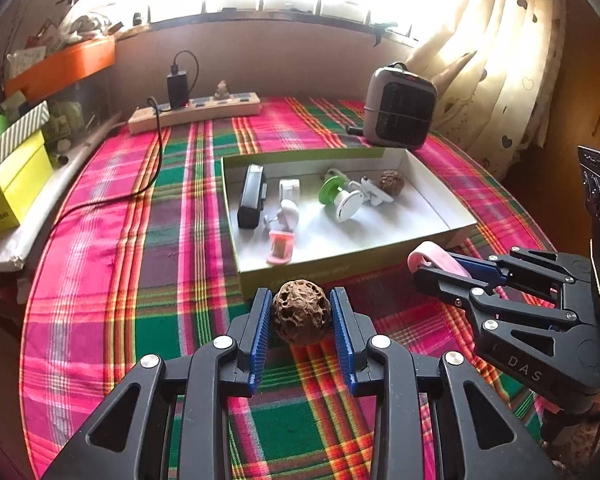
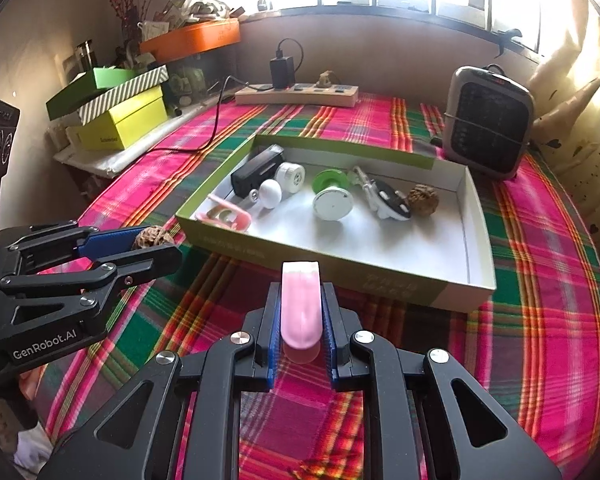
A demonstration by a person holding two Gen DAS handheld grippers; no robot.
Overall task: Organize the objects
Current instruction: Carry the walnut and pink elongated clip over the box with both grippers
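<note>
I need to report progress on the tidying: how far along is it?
Done: the box already holds a walnut, a black case, reels and clips. In hand: the left tool grips a second walnut, the right tool a pink piece, both short of the box. Left: dropping those two in.

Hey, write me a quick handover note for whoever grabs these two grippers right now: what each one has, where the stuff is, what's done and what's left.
Left gripper: jaws shut on a walnut, held above the plaid cloth, just short of the box's near wall.
Right gripper: jaws shut on a flat pink piece, also in front of the box.
Done: already in the box are a black device, a white egg-shaped item, a green and white spool, a pink clip and a second walnut.
Left: probably carry both held items over the wall and release them on the bare white floor.
</note>
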